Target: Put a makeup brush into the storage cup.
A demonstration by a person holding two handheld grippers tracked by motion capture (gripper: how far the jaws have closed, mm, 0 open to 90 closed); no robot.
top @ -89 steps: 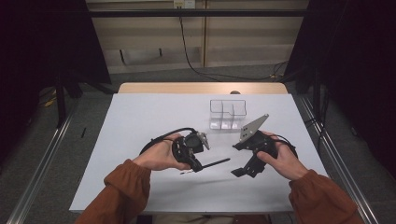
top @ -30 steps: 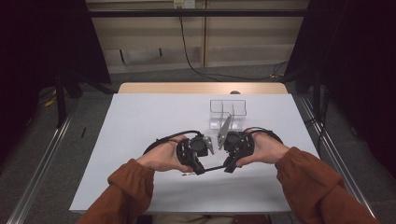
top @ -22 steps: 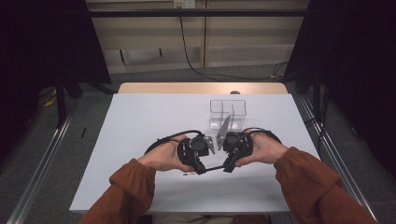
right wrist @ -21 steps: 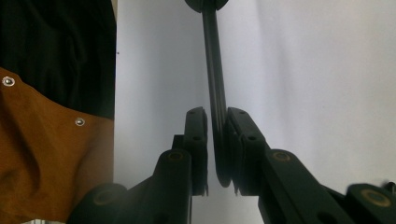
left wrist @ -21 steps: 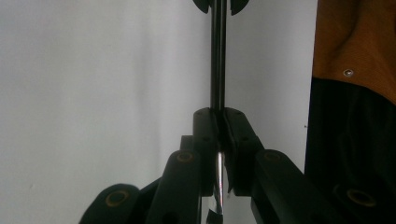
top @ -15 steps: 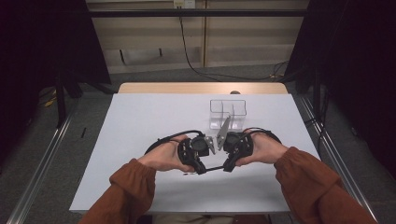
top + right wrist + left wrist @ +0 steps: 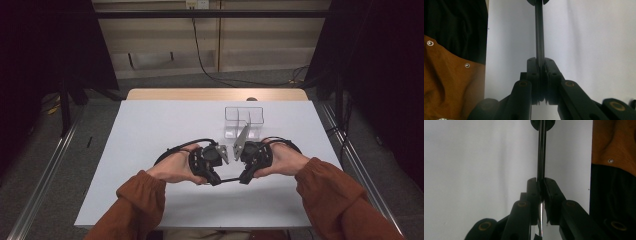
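A thin black rod [image 7: 230, 179] hangs level just above the white table [image 7: 150, 130], between my two grippers. My left gripper [image 7: 216, 181] is shut on its left end and my right gripper [image 7: 245, 178] is shut on its right end. In the left gripper view the jaws [image 7: 540, 181] pinch the rod [image 7: 541, 152], which runs straight ahead to the other gripper's tips [image 7: 542, 123]; a shiny sliver shows low between the pads. In the right gripper view the jaws [image 7: 540, 61] clamp the same rod [image 7: 539, 30].
A clear plastic box [image 7: 243, 120] with compartments stands on the table just behind the right gripper. Cables loop behind both hands. The person's orange sleeves [image 7: 140, 200] come in over the table's near edge. Dark floor lies on both sides.
The right hand has come in from the right to the rod's free end and its jaws have shut on it. The left hand has kept still, holding the rod.
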